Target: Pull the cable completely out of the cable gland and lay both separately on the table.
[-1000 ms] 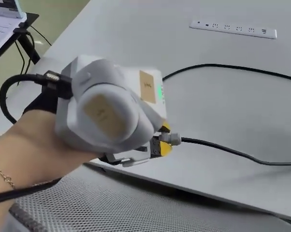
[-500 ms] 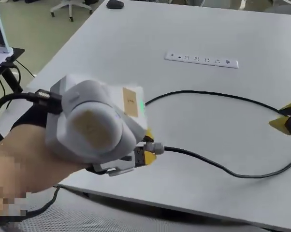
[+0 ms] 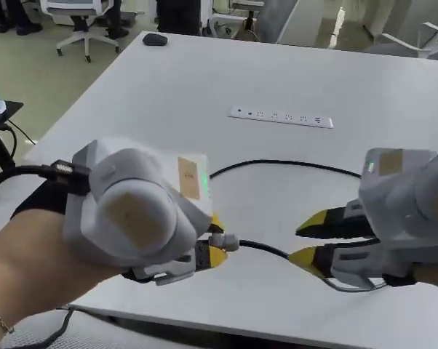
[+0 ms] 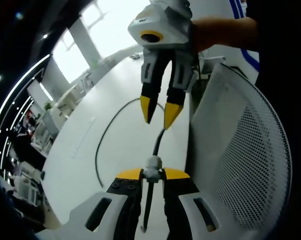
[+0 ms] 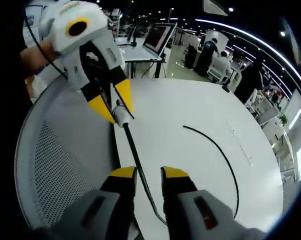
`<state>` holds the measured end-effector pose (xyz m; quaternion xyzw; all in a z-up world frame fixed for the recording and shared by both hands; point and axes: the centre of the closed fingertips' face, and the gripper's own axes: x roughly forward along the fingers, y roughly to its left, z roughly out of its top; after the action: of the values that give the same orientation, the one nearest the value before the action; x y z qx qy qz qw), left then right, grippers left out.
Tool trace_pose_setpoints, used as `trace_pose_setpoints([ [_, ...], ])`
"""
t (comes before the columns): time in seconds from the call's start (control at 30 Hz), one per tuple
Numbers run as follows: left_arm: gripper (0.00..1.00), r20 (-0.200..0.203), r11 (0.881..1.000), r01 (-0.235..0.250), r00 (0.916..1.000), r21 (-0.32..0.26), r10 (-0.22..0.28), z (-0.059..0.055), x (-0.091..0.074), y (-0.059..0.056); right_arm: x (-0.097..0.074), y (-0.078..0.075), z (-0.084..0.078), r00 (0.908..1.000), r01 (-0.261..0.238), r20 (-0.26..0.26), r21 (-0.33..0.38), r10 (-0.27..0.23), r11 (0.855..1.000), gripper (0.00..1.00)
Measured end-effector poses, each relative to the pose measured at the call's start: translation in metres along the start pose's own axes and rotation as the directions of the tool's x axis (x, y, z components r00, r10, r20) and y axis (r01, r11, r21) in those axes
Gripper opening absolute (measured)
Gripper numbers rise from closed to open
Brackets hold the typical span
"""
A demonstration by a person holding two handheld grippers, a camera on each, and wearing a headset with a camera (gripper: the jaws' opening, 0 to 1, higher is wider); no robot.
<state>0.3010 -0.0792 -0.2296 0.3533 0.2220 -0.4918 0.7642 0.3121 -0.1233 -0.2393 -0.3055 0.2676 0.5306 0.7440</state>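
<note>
My left gripper point(image 3: 213, 241) is shut on the small grey cable gland point(image 3: 227, 241) just above the table's near edge. The gland point(image 4: 152, 167) sits pinched between the yellow pads in the left gripper view. A black cable point(image 3: 266, 248) leaves the gland to the right and loops back across the table. My right gripper point(image 3: 305, 243) stands open a short way right of the gland, one yellow tip on each side of the cable. In the right gripper view the cable point(image 5: 136, 162) runs up between its jaws to the gland point(image 5: 120, 115) held by the left gripper point(image 5: 114, 102).
A white power strip point(image 3: 281, 117) lies mid-table on the white table point(image 3: 204, 87), and a dark mouse point(image 3: 155, 40) sits at the far edge. A mesh chair back point(image 4: 240, 165) stands right below the near table edge. Office chairs stand beyond the table.
The right gripper has come in from the right edge to straddle the cable close to the gland. The left gripper still grips the gland. The head camera has tilted up.
</note>
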Motion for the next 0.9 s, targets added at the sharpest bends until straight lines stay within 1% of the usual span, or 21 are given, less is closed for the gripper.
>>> trace_pose_setpoints([
  [0.03, 0.16, 0.005, 1.0, 0.0, 1.0, 0.001, 0.0, 0.002, 0.001, -0.001, 0.001, 0.003, 0.005, 1.0, 0.001, 0.004, -0.008, -0.001, 1.0, 0.19],
  [0.1, 0.16, 0.013, 1.0, 0.004, 0.9999, 0.006, -0.004, 0.004, 0.003, -0.003, 0.003, 0.008, 0.011, 0.9999, -0.007, 0.008, -0.082, 0.008, 0.997, 0.18],
  [0.13, 0.16, 0.016, 1.0, 0.009, 0.9998, 0.013, -0.009, 0.005, 0.004, -0.005, 0.004, 0.008, 0.011, 1.0, 0.001, -0.008, -0.14, -0.002, 0.99, 0.16],
  [0.17, 0.16, 0.016, 1.0, 0.01, 0.9998, 0.013, -0.01, 0.006, 0.004, -0.005, 0.004, 0.011, 0.013, 0.9998, -0.007, -0.02, -0.207, 0.003, 0.978, 0.14],
  [0.2, 0.16, 0.013, 1.0, 0.012, 0.9998, 0.019, -0.013, 0.006, 0.005, -0.006, 0.005, 0.015, 0.014, 0.9997, -0.02, -0.014, -0.215, 0.017, 0.976, 0.13],
  [0.23, 0.16, 0.012, 1.0, 0.012, 0.9999, 0.021, -0.012, 0.006, 0.006, -0.006, 0.006, 0.017, 0.014, 0.9996, -0.029, -0.012, -0.198, 0.027, 0.98, 0.12],
  [0.3, 0.16, 0.011, 1.0, 0.013, 0.9999, 0.021, -0.013, 0.007, 0.007, -0.007, 0.005, 0.021, 0.018, 0.9989, -0.043, 0.008, -0.207, 0.045, 0.977, 0.05],
  [0.33, 0.16, 0.012, 1.0, 0.011, 0.9999, 0.025, -0.011, 0.007, 0.007, -0.007, 0.005, 0.022, 0.018, 0.9985, -0.05, 0.012, -0.199, 0.053, 0.979, 0.04],
  [0.47, 0.16, 0.014, 0.999, 0.015, 0.9998, 0.036, -0.015, 0.01, 0.006, -0.009, 0.006, 0.022, 0.016, 0.9987, -0.049, 0.007, -0.201, 0.051, 0.978, 0.04],
  [0.53, 0.16, 0.011, 0.999, 0.017, 0.9998, 0.036, -0.017, 0.01, 0.006, -0.01, 0.005, 0.023, 0.016, 0.9984, -0.049, 0.015, -0.216, 0.054, 0.975, 0.04],
  [0.6, 0.16, 0.018, 0.999, 0.019, 0.9996, 0.03, -0.02, 0.011, 0.006, -0.011, 0.003, 0.023, 0.015, 0.9981, -0.053, 0.022, -0.203, 0.058, 0.978, 0.04],
  [0.67, 0.16, 0.004, 0.999, 0.012, 0.9999, 0.036, -0.012, 0.007, 0.005, -0.009, 0.001, 0.021, 0.011, 0.9986, -0.049, 0.012, -0.197, 0.052, 0.979, 0.04],
  [0.73, 0.16, -0.01, 0.999, 0.016, 0.9998, 0.03, -0.016, 0.002, 0.003, -0.009, -0.001, 0.02, 0.006, 0.9987, -0.049, 0.001, -0.199, 0.05, 0.979, 0.04],
  [0.83, 0.16, -0.017, 0.999, 0.015, 0.9998, 0.03, -0.014, -0.001, 0.002, -0.008, -0.005, 0.018, -0.003, 0.9988, -0.049, -0.01, -0.195, 0.048, 0.98, 0.04],
  [0.9, 0.16, -0.018, 1.0, 0.008, 0.9998, 0.026, -0.008, -0.002, 0.001, -0.007, -0.008, 0.014, -0.009, 0.9991, -0.039, -0.024, -0.185, 0.036, 0.982, 0.04],
])
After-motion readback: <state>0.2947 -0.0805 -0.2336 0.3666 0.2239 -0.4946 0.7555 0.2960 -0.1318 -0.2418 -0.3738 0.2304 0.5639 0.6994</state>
